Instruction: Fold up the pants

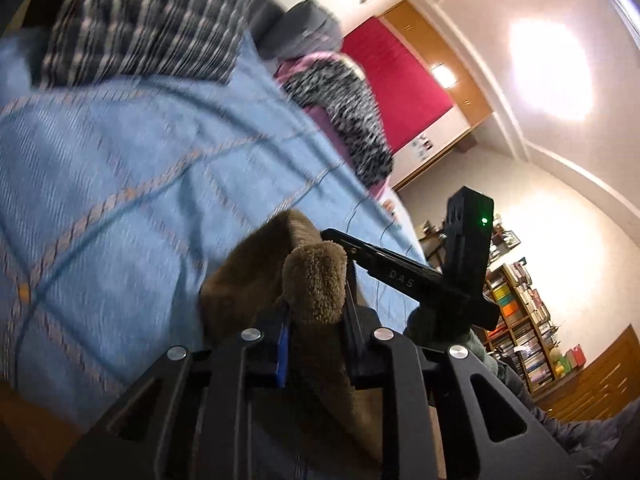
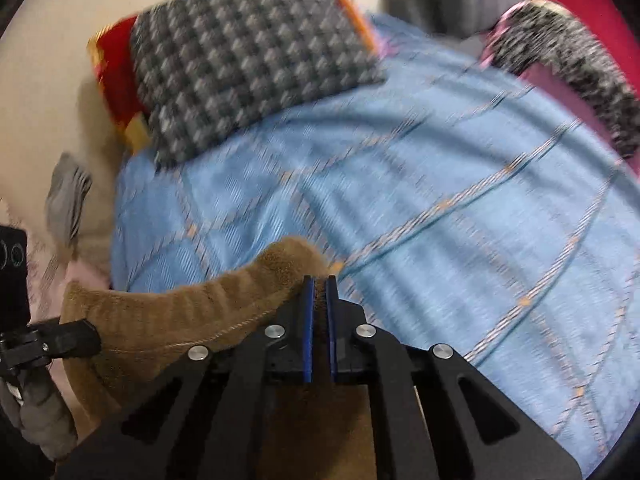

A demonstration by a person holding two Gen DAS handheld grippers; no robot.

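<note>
Nearest, at 6 o'clock in the left wrist view: left gripper (image 1: 316,320), tongs narrowed on a bunched fold of the brown fleece pants (image 1: 260,280), pile bulging up between the blue pads. In the right wrist view, also at 6 o'clock: right gripper (image 2: 319,328), tongs almost closed, pinching a thin edge of the pants (image 2: 192,312) between blue pads. Pants held between both tools above the bed, a stitched hem or waistband seam running from 9 o'clock toward the right gripper; remainder of the garment hanging below, out of sight. Other tool visible in each view: right gripper at 3 o'clock from the left wrist, left gripper at 8 o'clock from the right wrist, both near one another.

Farther out: blue bedspread (image 2: 440,184) with orange-striped grid, bare of any garment in the middle. At 11 o'clock, checked grey pillow (image 2: 248,52); at 1 o'clock, speckled black-and-white blanket (image 2: 580,80) over pink cloth. Beyond, in the left wrist view, red panel (image 1: 396,88) and bookshelf (image 1: 520,320) at 4 o'clock. Strong motion blur throughout.

Step judged in hand: carrying the gripped pants over the bed for laying out. Next move likely to call for spreading both grips apart, lowering the cloth flat onto the bedspread, legs aligned, before any fold.
</note>
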